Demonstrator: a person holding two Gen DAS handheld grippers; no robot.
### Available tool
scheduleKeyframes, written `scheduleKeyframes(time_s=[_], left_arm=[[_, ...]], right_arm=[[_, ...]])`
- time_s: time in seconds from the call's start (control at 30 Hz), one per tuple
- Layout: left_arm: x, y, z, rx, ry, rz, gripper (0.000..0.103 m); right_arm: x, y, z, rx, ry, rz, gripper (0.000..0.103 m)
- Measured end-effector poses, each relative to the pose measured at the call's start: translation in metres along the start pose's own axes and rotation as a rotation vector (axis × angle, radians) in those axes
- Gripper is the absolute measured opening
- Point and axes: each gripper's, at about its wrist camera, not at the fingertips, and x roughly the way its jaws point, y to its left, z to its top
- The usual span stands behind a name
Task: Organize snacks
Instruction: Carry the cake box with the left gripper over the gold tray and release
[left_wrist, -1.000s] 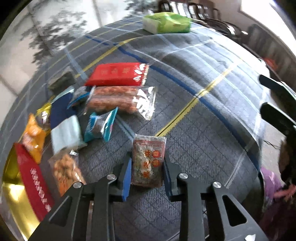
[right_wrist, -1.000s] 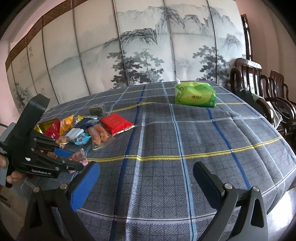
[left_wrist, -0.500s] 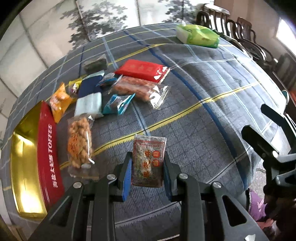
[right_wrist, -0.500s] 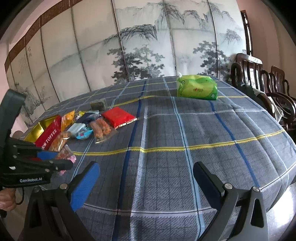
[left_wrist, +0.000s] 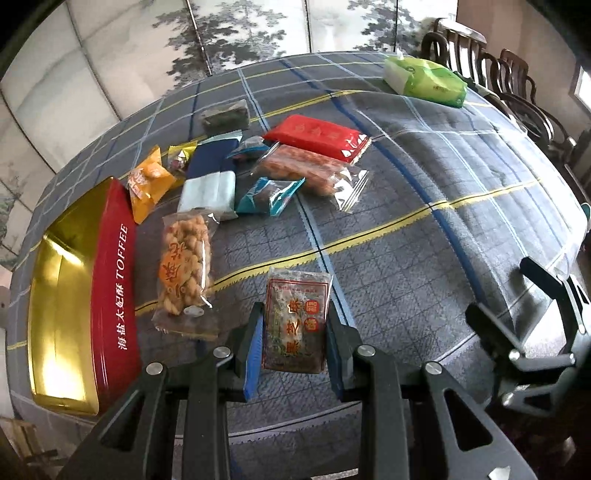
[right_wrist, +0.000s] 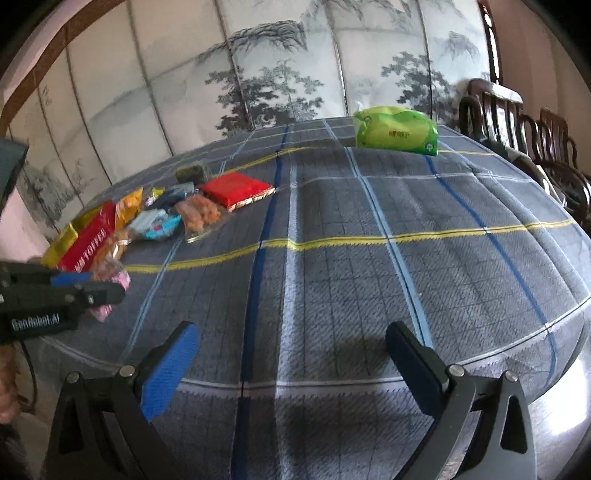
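Observation:
My left gripper (left_wrist: 293, 325) is shut on a clear snack packet with a red label (left_wrist: 295, 321) and holds it above the table's near edge. It also shows in the right wrist view (right_wrist: 107, 284) at far left. A red and gold TOFFEE tin (left_wrist: 114, 280) lies open at the left. Several snack packs lie beyond it: a twisted-cracker bag (left_wrist: 184, 258), a teal pack (left_wrist: 269, 194), a red pack (left_wrist: 321, 134). My right gripper (right_wrist: 291, 350) is open and empty over the near table edge; it shows at the right of the left wrist view (left_wrist: 517, 295).
A grey plaid cloth covers the round table (right_wrist: 369, 240). A green tissue pack (right_wrist: 397, 133) sits at the far side. Dark wooden chairs (right_wrist: 517, 122) stand at the right. A painted folding screen (right_wrist: 258, 74) stands behind the table.
My left gripper has lifted and pulled back with the packet, so the toffee tin has come fully into view. The right gripper has shifted slightly nearer the table.

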Motion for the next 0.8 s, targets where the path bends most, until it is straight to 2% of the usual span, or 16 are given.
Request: scheduleKeyframes(time_s=[0.3,0.43,0.8], left_arm=[[-0.002,0.002,-0.003,-0.011,-0.005,0.023,0.026],[-0.005,0.005,-0.003,-0.021,-0.011,0.024,0.026],[-0.017,0.023,-0.003,-0.062,-0.038,0.040,0.026]], right_arm=[[0.000,0.008,-0.006,-0.042,-0.003,-0.049,0.103],[0.006,0.019,-0.006,-0.091,0.020,-0.115,0.103],[0.005,0.018,-0.007,-0.086,0.018,-0.106,0.103]])
